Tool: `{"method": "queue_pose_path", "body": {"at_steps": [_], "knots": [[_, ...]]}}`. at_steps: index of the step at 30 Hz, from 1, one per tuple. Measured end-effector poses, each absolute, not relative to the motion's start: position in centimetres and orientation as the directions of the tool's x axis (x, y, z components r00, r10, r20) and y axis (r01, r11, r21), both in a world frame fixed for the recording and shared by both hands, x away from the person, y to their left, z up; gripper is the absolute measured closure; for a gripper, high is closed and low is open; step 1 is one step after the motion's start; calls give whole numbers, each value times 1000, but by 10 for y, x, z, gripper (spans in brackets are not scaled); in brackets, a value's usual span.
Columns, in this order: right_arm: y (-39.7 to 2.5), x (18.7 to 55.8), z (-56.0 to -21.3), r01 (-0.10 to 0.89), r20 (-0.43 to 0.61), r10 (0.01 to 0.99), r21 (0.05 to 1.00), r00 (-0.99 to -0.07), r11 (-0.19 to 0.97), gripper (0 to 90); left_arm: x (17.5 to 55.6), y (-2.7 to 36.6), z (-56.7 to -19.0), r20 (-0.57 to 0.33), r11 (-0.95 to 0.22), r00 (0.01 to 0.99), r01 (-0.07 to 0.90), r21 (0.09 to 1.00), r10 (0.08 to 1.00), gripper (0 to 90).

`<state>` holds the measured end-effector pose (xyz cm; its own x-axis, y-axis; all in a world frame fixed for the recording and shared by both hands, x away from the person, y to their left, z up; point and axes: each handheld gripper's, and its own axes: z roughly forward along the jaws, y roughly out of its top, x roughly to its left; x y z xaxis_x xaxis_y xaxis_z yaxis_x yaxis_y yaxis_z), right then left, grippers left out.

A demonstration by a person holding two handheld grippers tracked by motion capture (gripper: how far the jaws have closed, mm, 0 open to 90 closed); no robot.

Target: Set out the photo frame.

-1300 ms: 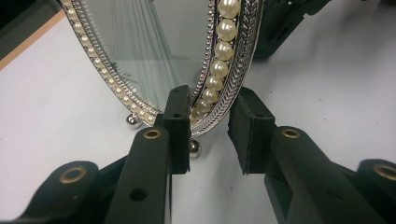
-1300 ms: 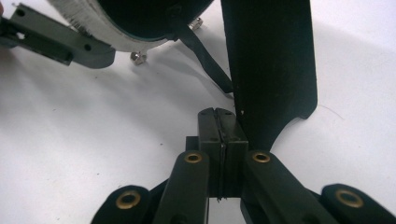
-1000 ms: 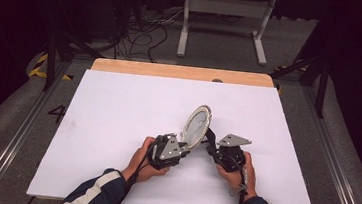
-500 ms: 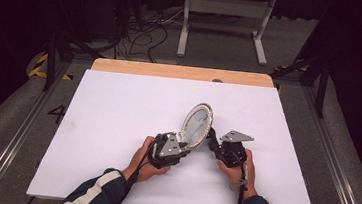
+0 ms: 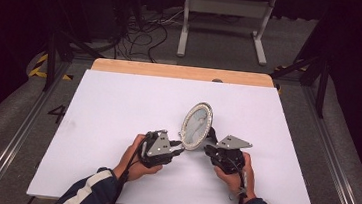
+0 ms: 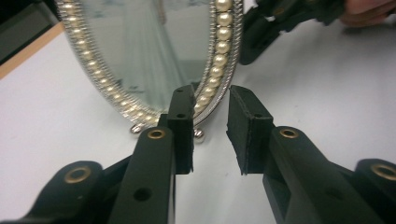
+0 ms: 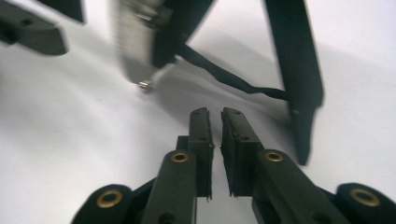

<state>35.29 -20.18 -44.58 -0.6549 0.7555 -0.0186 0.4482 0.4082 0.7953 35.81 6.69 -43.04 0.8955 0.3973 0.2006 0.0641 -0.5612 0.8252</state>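
Note:
An oval picture frame (image 5: pixel 197 125) with a pearl-studded silver rim stands upright near the middle of the white table (image 5: pixel 118 106). My left gripper (image 5: pixel 180 146) sits at its lower left, open. In the left gripper view the frame (image 6: pixel 154 51) rises just beyond the left gripper (image 6: pixel 210 126), whose jaws stand apart on either side of the rim's lower edge without touching it. My right gripper (image 5: pixel 208 150) is at the frame's lower right, behind it. The right gripper (image 7: pixel 215 135) is shut with nothing between its jaws, facing the black easel leg (image 7: pixel 299 70) and its cord (image 7: pixel 224 77).
A wooden strip (image 5: pixel 182 72) runs along the table's far edge. Beyond it, on the floor, lie cables (image 5: pixel 140 33) and a white metal stand (image 5: pixel 225 16). Metal rails flank the table left and right.
The frame stands slightly more upright than before. Both hands have stayed almost in place beside it.

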Motion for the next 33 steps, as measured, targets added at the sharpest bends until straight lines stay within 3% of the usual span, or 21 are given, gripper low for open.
{"method": "queue_pose_path", "body": {"at_steps": [1, 5, 13, 19, 29, 33], "knots": [[-202, 353, -446, 448, -19, 755, 795, -655, 408, 815, 358, 67, -430, 201, -561, 895, 64, 825, 397, 697], [-190, 341, -445, 459, 39, 748, 811, -662, 364, 679, 354, 91, -426, 198, -557, 878, 90, 825, 435, 666], [-175, 337, -444, 455, 56, 761, 829, -646, 325, 589, 339, 128, -433, 159, -543, 861, 152, 826, 483, 619], [-167, 338, -445, 438, 64, 769, 850, -636, 292, 549, 327, 163, -444, 140, -544, 840, 204, 814, 524, 478], [-161, 348, -438, 431, 117, 783, 879, -611, 206, 508, 324, 176, -447, 142, -527, 800, 240, 815, 584, 195], [-161, 355, -438, 442, 139, 786, 878, -602, 183, 512, 324, 179, -449, 143, -531, 790, 254, 809, 596, 155]]}}
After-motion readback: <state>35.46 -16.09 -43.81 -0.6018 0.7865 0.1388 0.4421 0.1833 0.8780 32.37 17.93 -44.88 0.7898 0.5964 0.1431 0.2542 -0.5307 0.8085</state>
